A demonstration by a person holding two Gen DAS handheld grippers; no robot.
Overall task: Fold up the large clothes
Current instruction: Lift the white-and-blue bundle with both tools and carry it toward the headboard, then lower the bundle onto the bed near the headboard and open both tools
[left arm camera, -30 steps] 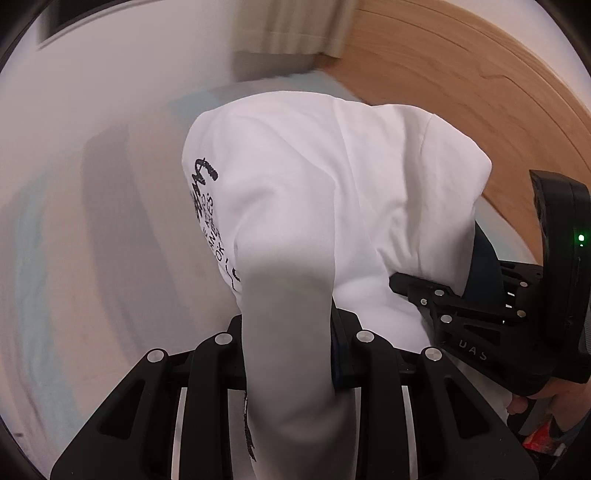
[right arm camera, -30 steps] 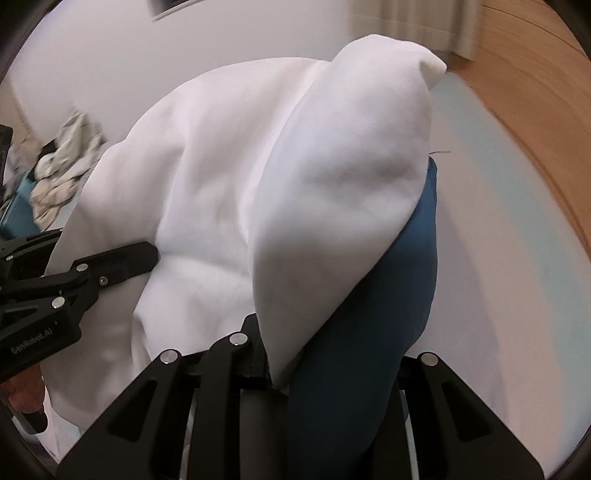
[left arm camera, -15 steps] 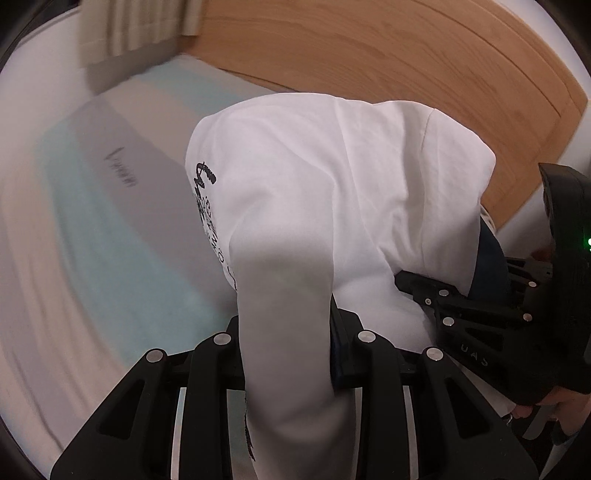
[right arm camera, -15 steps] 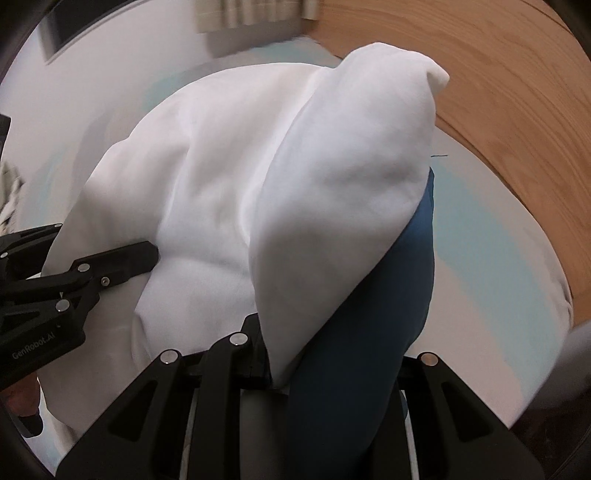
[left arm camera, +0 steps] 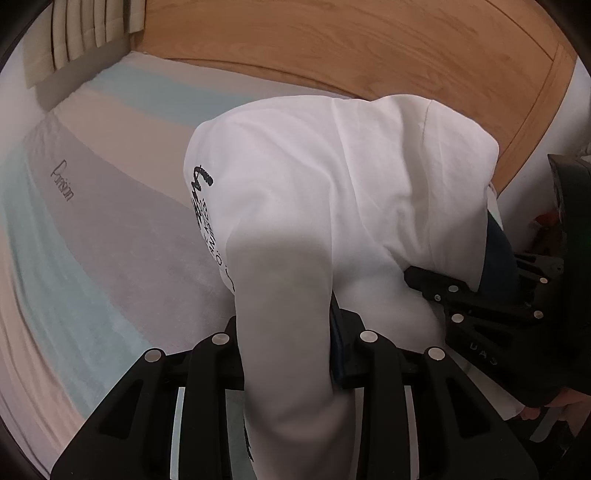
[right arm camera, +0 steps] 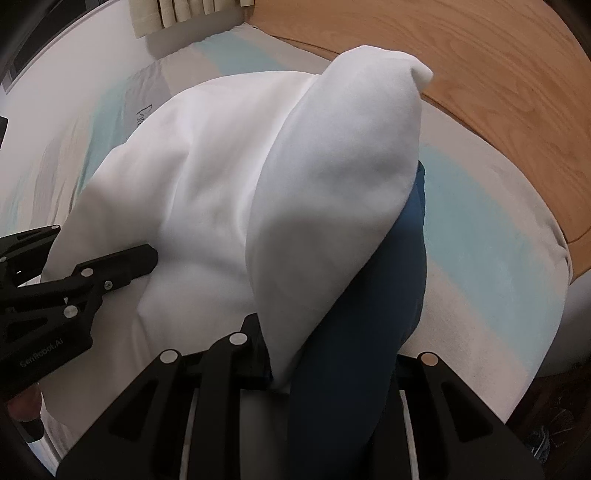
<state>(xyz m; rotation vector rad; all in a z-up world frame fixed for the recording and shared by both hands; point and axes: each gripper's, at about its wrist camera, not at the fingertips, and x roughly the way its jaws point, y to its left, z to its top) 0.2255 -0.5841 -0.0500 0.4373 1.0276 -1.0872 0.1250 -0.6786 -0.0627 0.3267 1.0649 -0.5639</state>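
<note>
Two grippers are mine here, one per hand, and both are pinched onto one garment. Nearest in the left wrist view, my left gripper (left arm camera: 291,350) is closed on a thick fold of the white T-shirt (left arm camera: 332,192), which fills the bottom centre and middle of the frame; a dark blue edge shows beside the right finger. Black printed lettering (left arm camera: 205,218) runs down the shirt's left side. At the right edge of that frame my right gripper (left arm camera: 476,306) reaches into the cloth from the side.

From the right wrist view, my right gripper (right arm camera: 314,369) clamps two layers together: a white fold of the T-shirt (right arm camera: 221,184) and a dark blue layer (right arm camera: 362,314) beneath it, rising through the centre of the frame. My left gripper (right arm camera: 85,280) pokes in at the lower left, its fingers against the white fabric.

Beyond the shirt lies one bed with a pastel striped cover (left arm camera: 110,229) of blue, beige and grey bands, carrying one small line of script. Farthest back, one wooden headboard (left arm camera: 332,44) arcs across the top, and one cream curtain (left arm camera: 85,29) hangs at the upper left. The shirt hides most of the bed's middle.
</note>
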